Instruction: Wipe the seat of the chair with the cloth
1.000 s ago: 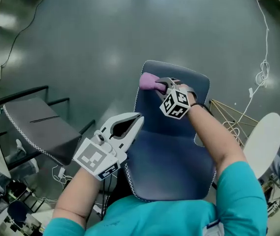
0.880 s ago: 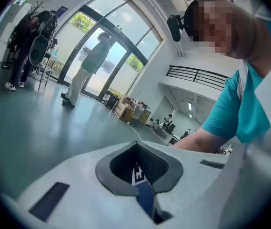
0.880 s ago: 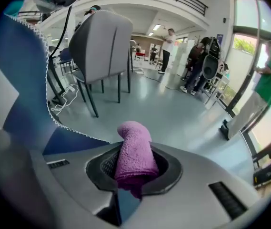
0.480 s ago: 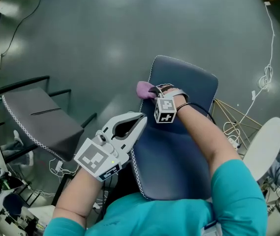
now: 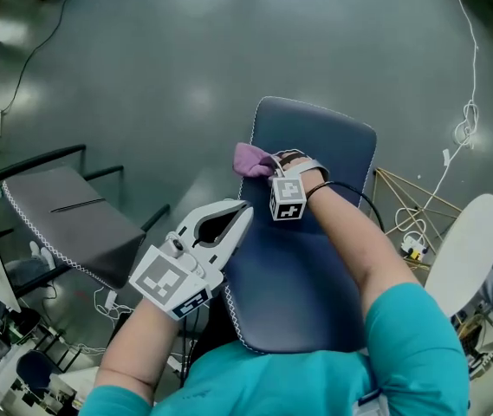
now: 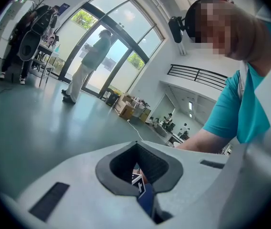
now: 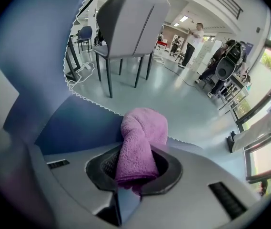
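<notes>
Head view: the right gripper [image 5: 268,163] holds a crumpled purple terry cloth [image 5: 249,159] at the 10 o'clock edge of the padded blue chair seat [image 5: 315,258]. Left gripper view: the left gripper [image 6: 136,146] jaws meet, with nothing between them. Right gripper view: the jaws clamp the cloth.
</notes>
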`<action>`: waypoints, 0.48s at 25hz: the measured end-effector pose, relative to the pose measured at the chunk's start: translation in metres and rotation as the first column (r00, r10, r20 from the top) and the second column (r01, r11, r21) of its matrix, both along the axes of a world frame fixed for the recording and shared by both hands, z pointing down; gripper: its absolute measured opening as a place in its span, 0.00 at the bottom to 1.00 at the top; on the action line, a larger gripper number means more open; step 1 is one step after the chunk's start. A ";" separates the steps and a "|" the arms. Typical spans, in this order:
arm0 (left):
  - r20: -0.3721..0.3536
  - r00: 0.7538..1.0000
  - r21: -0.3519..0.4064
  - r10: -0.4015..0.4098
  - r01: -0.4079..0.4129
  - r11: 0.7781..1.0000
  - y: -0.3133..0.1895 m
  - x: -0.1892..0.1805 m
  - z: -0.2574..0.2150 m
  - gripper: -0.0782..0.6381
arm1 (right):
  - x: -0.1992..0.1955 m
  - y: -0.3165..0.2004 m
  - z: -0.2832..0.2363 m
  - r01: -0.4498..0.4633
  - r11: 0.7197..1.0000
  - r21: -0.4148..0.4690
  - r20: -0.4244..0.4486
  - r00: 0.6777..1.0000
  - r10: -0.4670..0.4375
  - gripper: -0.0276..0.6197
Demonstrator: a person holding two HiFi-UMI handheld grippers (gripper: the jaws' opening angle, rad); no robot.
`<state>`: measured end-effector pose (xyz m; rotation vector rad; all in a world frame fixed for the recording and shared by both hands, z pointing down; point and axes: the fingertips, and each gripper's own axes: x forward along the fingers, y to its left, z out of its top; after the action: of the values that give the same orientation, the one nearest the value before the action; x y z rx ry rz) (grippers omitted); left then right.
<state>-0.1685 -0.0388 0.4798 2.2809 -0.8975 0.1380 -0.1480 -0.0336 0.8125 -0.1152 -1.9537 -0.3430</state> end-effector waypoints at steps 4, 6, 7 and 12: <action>0.001 1.000 0.006 0.023 -0.023 1.000 -0.002 0.015 -0.004 0.10 | 0.017 0.002 -0.001 -0.017 1.000 0.002 -0.002 1.000 0.017 0.13; 0.004 0.999 0.009 0.035 -0.035 0.999 -0.002 0.022 -0.004 0.10 | 0.025 0.003 0.001 -0.024 1.000 0.000 -0.003 1.000 0.024 0.13; 0.005 0.999 0.010 0.041 -0.041 0.999 -0.002 0.026 -0.004 0.10 | 0.029 0.004 0.001 -0.026 1.000 -0.001 -0.004 1.000 0.026 0.13; 0.008 0.998 0.009 0.065 -0.065 0.998 -0.004 0.040 -0.006 0.10 | 0.047 0.005 0.001 -0.032 0.999 -0.001 -0.014 0.999 0.032 0.13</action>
<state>-0.1281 -0.0423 0.4734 2.3205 -0.8292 0.1718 -0.1005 -0.0291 0.8134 -0.0874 -1.9401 -0.3190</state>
